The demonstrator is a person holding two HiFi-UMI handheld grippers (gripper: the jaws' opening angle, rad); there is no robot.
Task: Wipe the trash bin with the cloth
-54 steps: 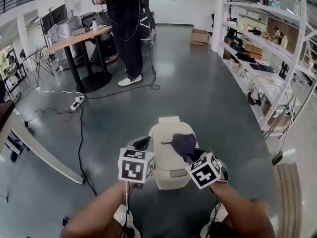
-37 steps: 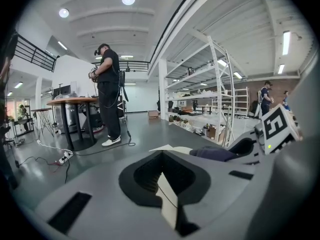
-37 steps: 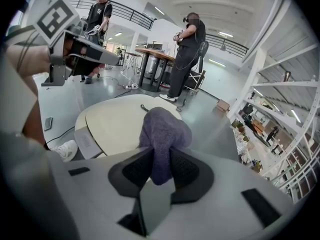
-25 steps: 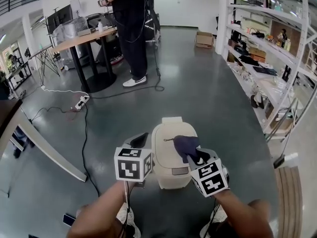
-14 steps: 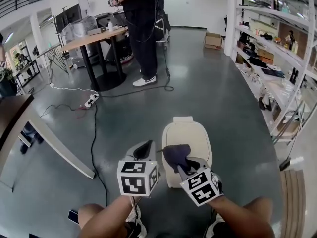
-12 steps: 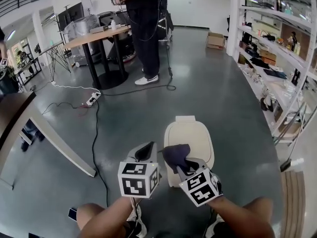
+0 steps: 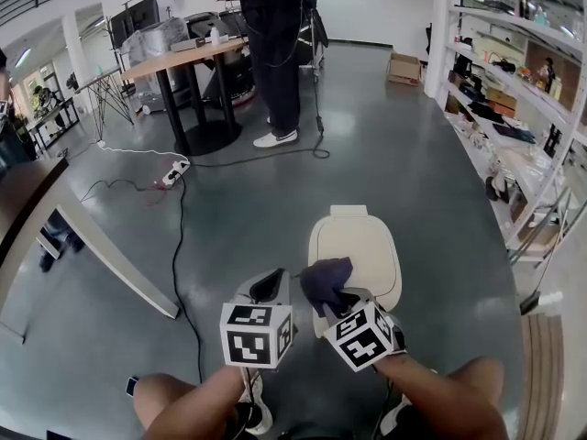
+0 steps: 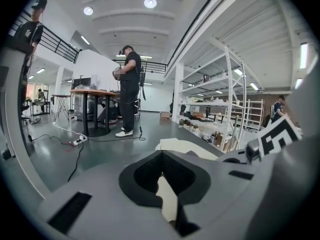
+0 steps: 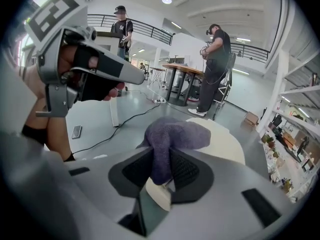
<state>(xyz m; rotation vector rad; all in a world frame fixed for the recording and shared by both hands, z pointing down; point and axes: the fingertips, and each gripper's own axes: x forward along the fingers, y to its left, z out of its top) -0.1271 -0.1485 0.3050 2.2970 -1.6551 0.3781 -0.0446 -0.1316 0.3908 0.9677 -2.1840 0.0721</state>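
Note:
A cream trash bin (image 7: 359,246) with a closed lid stands on the grey floor just in front of me. My right gripper (image 7: 335,297) is shut on a dark purple cloth (image 7: 326,279), which hangs bunched at the lid's near left edge. In the right gripper view the cloth (image 9: 175,134) bulges out of the right gripper (image 9: 161,166), with the bin's lid (image 9: 227,143) behind it. My left gripper (image 7: 269,279) hovers left of the bin, shut and holding nothing. In the left gripper view the bin (image 8: 177,145) shows beyond the left gripper (image 8: 161,171).
A person (image 7: 275,44) stands at a wooden table (image 7: 174,62) far ahead. Cables and a power strip (image 7: 174,174) trail across the floor on the left. A slanted board (image 7: 101,264) lies to my left, shelving (image 7: 514,108) runs along the right, and a phone (image 7: 133,386) lies by my feet.
The right gripper has dragged the cloth from the middle of the lid to its near left edge. The left gripper has stayed beside the bin.

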